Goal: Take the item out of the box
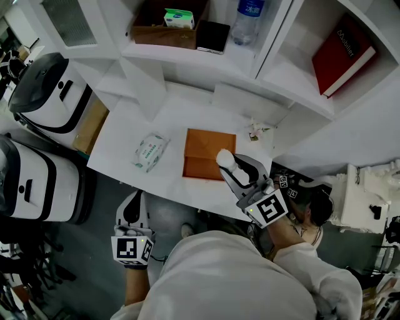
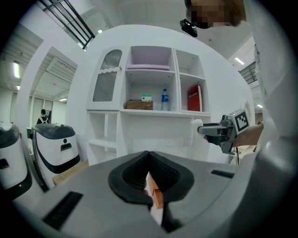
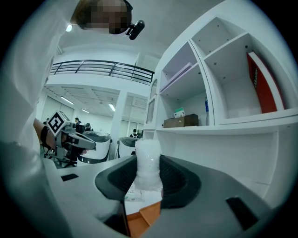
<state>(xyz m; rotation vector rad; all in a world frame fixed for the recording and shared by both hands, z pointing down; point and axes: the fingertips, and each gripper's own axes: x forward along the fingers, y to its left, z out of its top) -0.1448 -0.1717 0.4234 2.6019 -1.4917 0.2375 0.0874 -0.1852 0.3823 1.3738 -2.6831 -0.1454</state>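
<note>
1. Your right gripper [image 1: 234, 170] comes in from about 5 o'clock and is pinching the item [image 1: 224, 157], a stubby white cylinder in frosty-looking wrap. In the right gripper view it stands upright, with a pad pressed on each side.
2. In the head view the item sits over the 4 o'clock corner of the box [image 1: 203, 147]. The right gripper view shows orange card right under it, but can't tell whether it's fully clear of the box or touching it.
3. The box is a flat orange-brown thing lying near the middle of the white tabletop [image 1: 125, 134].
4. Your left gripper [image 1: 133, 201] is out at 7 o'clock from the box, off the tabletop's near edge and well apart from everything. Its jaws are pressed together with nothing between them.
5. A tissue pack [image 1: 150, 152] lies at 9 o'clock of the box, near it but not touching.
6. Up at 12 o'clock, the shelf unit holds a water bottle [image 1: 248, 19] and a red book [image 1: 342, 55].
</note>
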